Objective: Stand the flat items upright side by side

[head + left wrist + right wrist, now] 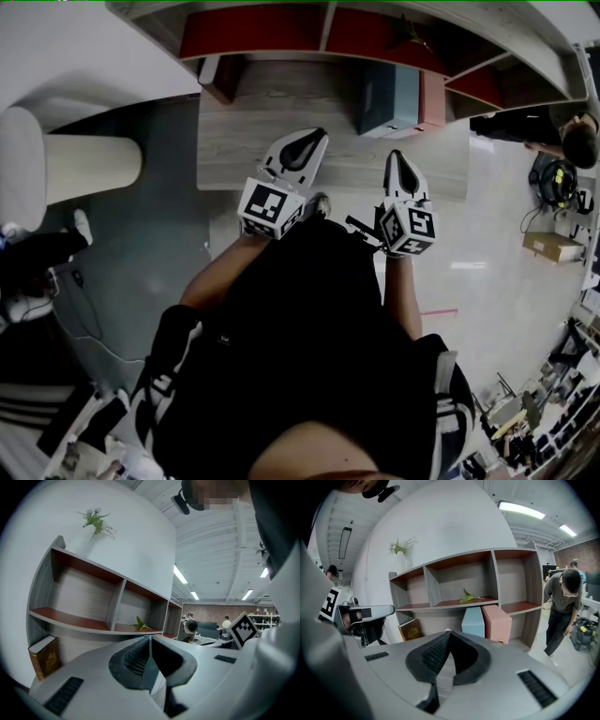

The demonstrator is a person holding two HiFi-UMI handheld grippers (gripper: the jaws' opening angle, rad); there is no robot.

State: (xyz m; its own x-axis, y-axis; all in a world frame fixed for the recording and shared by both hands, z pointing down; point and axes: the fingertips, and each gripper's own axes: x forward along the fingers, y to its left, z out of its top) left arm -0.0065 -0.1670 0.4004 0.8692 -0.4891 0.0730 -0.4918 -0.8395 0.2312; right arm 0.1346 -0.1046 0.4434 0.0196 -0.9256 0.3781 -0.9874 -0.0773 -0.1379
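Note:
A pale blue box (387,99) and a pink box (432,99) stand upright side by side on the wooden bottom board of the shelf unit (281,131); in the right gripper view the blue box (473,621) touches the pink box (497,622). A brown book (222,78) leans at the shelf's left end, also visible as the brown book (410,630) and the brown book (44,656). My left gripper (305,142) (151,639) is shut and empty, held short of the shelf. My right gripper (398,161) (447,634) is shut and empty, back from the boxes.
A green leaf sprig (470,596) lies on the middle shelf board. A small plant (96,519) sits on top of the unit. A person (560,606) stands bent over at the right of the shelf. A white round seat (56,169) is at the left.

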